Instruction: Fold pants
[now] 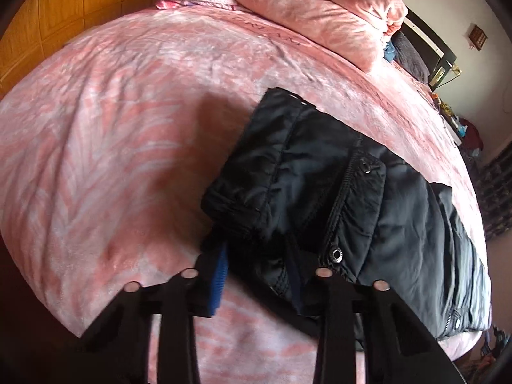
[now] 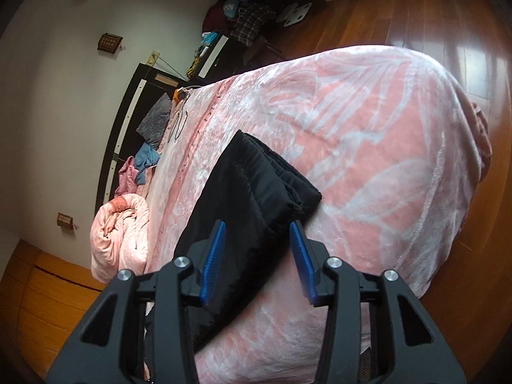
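Black padded pants (image 1: 336,198) lie folded on a pink bed blanket (image 1: 112,160). A leg end is folded over on top, near the zip and snap buttons. My left gripper (image 1: 259,275) is open, with its jaws wide around the near edge of the pants; the blue left pad (image 1: 220,278) shows and the right pad is hidden in dark cloth. In the right wrist view the pants (image 2: 243,198) lie on the blanket (image 2: 368,160). My right gripper (image 2: 257,256) is open, with its blue pads astride the pants' near edge and not pinching.
A folded pink quilt (image 1: 320,9) and a pillow lie at the head of the bed. A wooden wardrobe (image 1: 64,16) stands on the left. Loose clothes (image 2: 144,160) lie by the dark headboard (image 2: 128,121). Wooden floor (image 2: 416,9) and clutter lie beyond the bed.
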`<state>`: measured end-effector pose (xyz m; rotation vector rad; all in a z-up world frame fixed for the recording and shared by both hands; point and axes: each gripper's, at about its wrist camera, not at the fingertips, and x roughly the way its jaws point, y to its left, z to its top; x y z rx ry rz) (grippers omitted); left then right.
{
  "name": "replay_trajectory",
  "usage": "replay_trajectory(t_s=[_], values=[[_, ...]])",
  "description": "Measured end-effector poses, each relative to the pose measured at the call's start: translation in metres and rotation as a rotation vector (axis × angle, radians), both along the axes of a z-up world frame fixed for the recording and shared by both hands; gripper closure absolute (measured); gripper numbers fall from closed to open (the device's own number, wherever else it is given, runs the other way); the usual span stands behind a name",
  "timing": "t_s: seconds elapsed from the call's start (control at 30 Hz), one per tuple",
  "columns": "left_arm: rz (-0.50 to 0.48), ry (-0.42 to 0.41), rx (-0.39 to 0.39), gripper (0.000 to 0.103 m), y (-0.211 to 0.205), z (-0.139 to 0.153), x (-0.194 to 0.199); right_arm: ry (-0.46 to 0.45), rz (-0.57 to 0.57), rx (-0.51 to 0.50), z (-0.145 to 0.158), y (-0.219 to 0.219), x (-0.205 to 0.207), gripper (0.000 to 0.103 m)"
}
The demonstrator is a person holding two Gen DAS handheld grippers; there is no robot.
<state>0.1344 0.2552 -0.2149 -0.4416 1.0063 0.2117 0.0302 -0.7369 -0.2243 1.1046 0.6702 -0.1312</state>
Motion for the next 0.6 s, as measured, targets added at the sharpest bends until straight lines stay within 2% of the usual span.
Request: replay_trajectory(t_s=[0.07, 0.1, 0.23, 0.43, 0.6], values=[[-0.003, 0.011, 0.018, 0.072, -0.002, 0.000, 0.000, 0.021, 0.005, -0.007, -0.003, -0.002, 0.011, 0.089], [-0.008, 0.015, 0.030, 0.072, -0.004, 0.000, 0.000, 0.024, 0.009, -0.013, -0.002, -0.003, 0.015, 0.091], [-0.014, 0.029, 0.067, 0.072, -0.009, 0.000, 0.001, 0.006, 0.017, -0.045, 0.009, 0.000, 0.019, 0.092], [-0.008, 0.033, 0.081, 0.072, -0.011, -0.001, 0.002, 0.036, -0.019, -0.031, -0.009, -0.001, 0.004, 0.094], [-0.010, 0.033, 0.080, 0.072, -0.013, 0.000, 0.001, 0.058, -0.037, -0.051, -0.010, 0.001, 0.000, 0.098]])
